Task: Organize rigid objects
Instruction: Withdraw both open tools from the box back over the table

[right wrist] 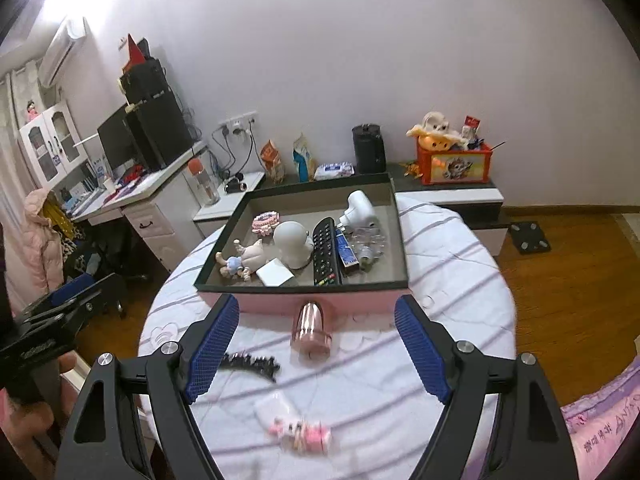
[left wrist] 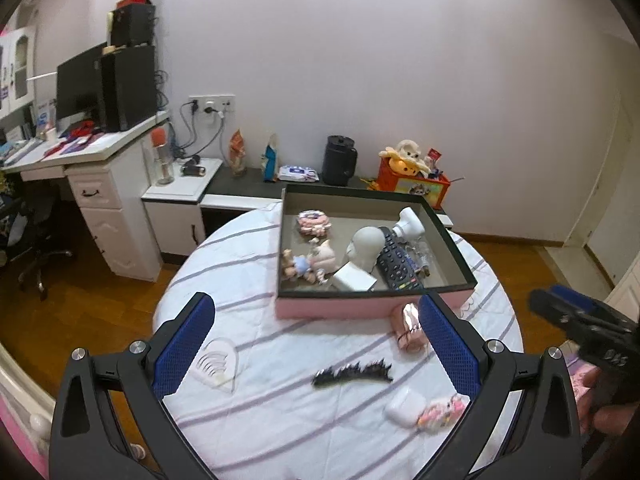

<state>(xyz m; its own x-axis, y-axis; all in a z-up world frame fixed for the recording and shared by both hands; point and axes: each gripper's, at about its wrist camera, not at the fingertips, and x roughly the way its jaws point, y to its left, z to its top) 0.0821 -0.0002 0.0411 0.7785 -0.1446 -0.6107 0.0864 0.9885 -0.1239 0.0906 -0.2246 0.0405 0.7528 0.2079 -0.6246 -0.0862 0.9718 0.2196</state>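
Note:
A pink box (left wrist: 340, 309) (right wrist: 360, 305) stands on the round striped table (left wrist: 280, 412) (right wrist: 460, 280). It holds a black remote (left wrist: 396, 262) (right wrist: 326, 250), white items, a doll and other small things. In front of it lie a rose-gold cylinder (left wrist: 412, 328) (right wrist: 311, 330), a black hair comb clip (left wrist: 352, 372) (right wrist: 252, 362), a white earbud case (left wrist: 404, 406) (right wrist: 276, 406) and a pink hair clip (left wrist: 440, 414) (right wrist: 304, 434). My left gripper (left wrist: 316, 320) is open above the table. My right gripper (right wrist: 316, 320) is open, the cylinder between its fingers' lines.
A white desk (left wrist: 100, 152) with monitor and computer stands at the left. A low dark shelf (left wrist: 248, 180) behind the table carries a black kettle (left wrist: 339, 160) and an orange toy box (left wrist: 414, 186). Wooden floor surrounds the table. A pink bedspread (right wrist: 600, 428) lies at right.

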